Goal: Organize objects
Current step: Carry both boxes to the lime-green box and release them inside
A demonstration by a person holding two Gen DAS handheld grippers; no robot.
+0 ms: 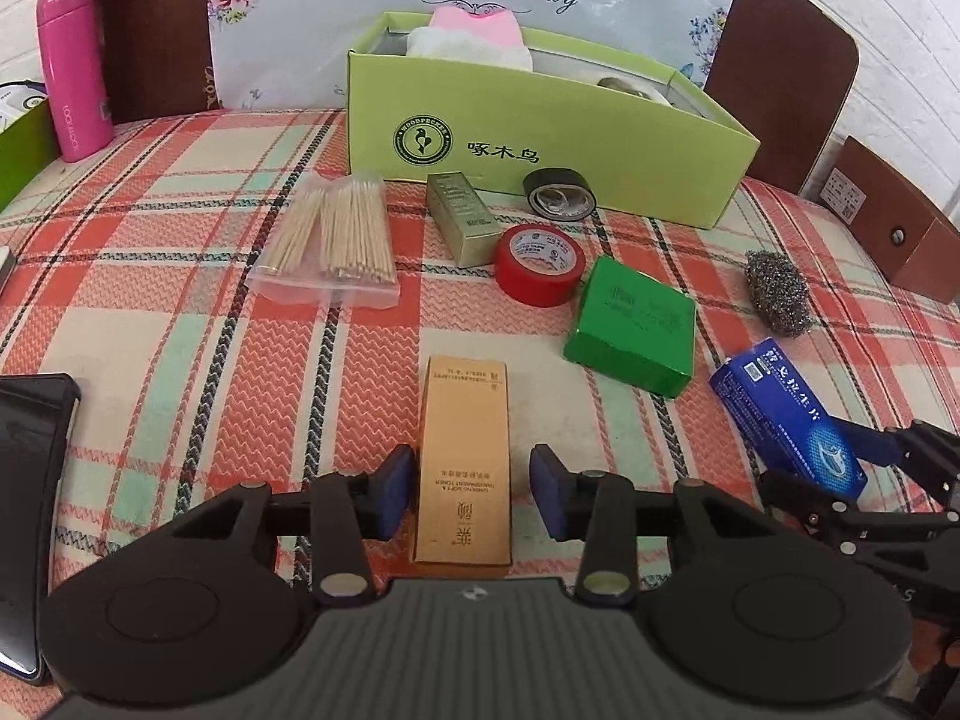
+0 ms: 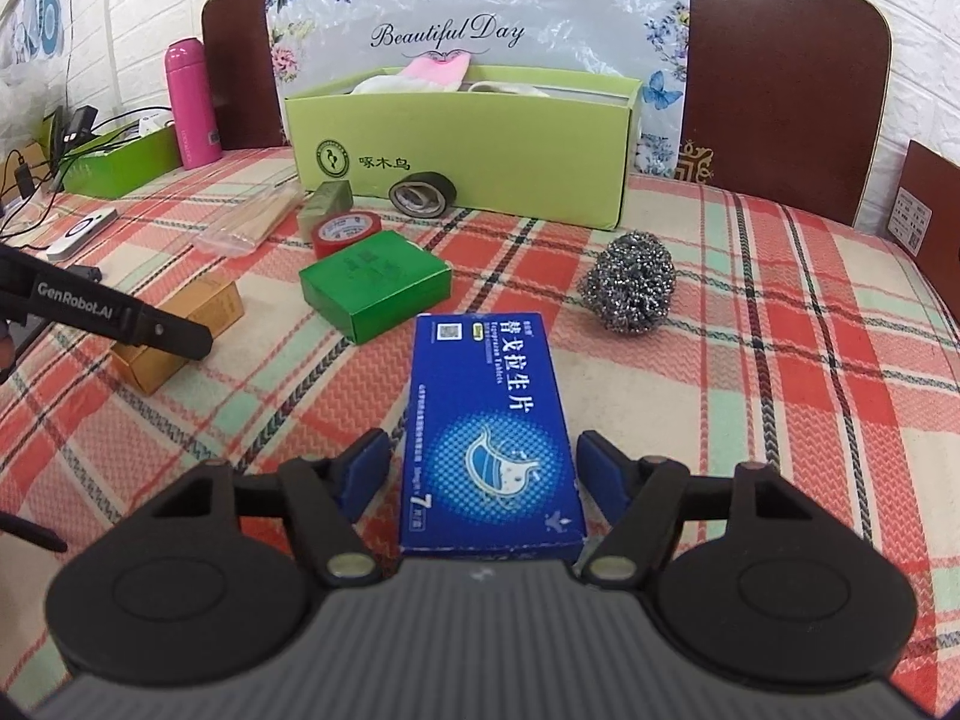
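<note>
A tan carton [image 1: 465,450] lies lengthwise on the plaid tablecloth between the blue pads of my left gripper [image 1: 471,489]. Cloth shows on both sides of it, so the jaws stand open around it. In the right wrist view a blue medicine box [image 2: 489,420] lies flat between the pads of my right gripper [image 2: 480,468], also open, with a gap on the left side. Farther out lie a green box [image 1: 633,324], a red tape roll [image 1: 540,264], a black tape roll [image 1: 558,192], a small olive box [image 1: 462,216], a bag of toothpicks [image 1: 336,240] and a steel scrubber [image 2: 630,282].
A light green open box [image 1: 540,138] holding cloth items stands at the back of the table. A pink bottle [image 1: 72,66] and another green box [image 2: 120,165] with cables sit at the far left. Brown chair backs [image 2: 780,90] rise behind the table. A dark phone-like slab [image 1: 30,480] lies at the left.
</note>
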